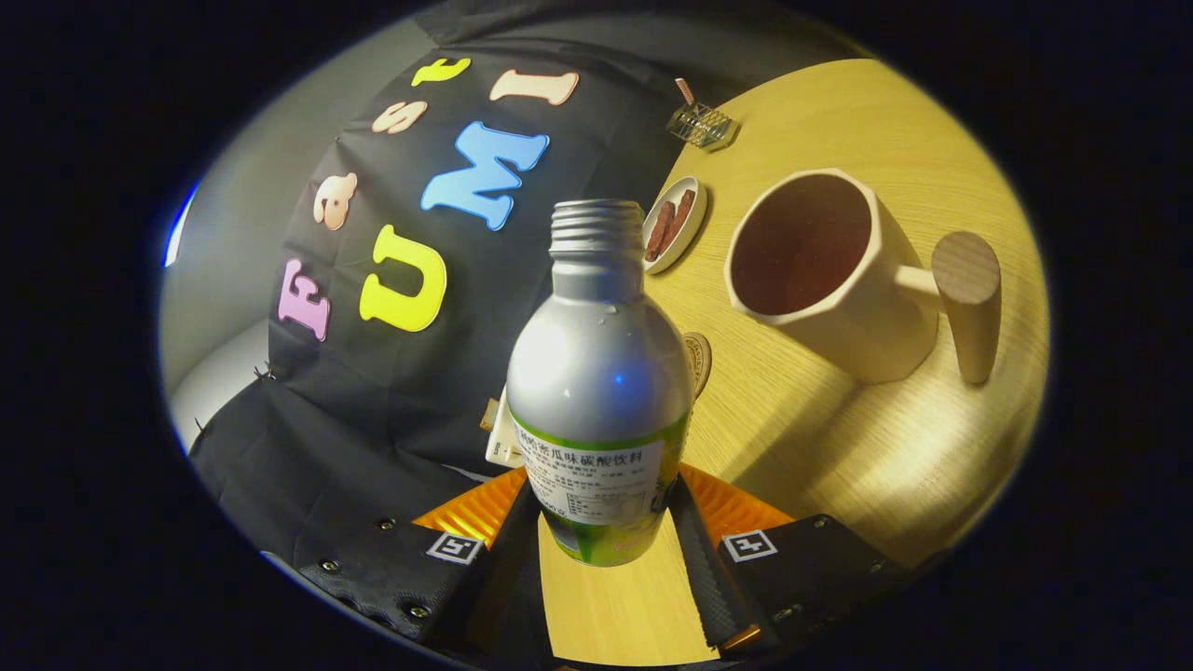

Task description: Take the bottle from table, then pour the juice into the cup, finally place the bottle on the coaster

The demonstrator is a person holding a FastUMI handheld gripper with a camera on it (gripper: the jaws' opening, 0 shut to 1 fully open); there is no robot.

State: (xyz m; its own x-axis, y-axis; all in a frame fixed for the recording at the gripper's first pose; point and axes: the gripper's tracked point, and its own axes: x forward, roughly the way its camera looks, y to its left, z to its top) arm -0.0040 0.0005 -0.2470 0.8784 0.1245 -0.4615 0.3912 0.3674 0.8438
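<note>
The gripper [604, 540] has its two fingers closed on the bottle [598, 373]. One finger presses on each side of the bottle's lower part, so the bottle sits right between them and is held tight. The whole scene looks tipped over to one side.

The bottle is silver on top and green at the bottom. Its cap is off, and the screw rings at its open neck show. A white label [596, 485] goes round the lower part, with small printed writing on it. The writing is too small and bent to read well.

Just behind the bottle, a round brown coaster [698, 362] peeks out, lying on the wooden table [839, 447]. A small pale card or box [501, 438] pokes out on the bottle's other side.

Beyond the fingers and off to the side of the bottle stands the cup [820, 280]. It is cream coloured with flat sides and a round wooden knob for a handle. Inside it looks dark. The bottle's neck is near the cup but not over it.

Farther back is a small white dish [685, 238] with brown sticks of food [667, 225] in it. Past that, a little clear holder [701, 124] stands near the table's far edge.
</note>
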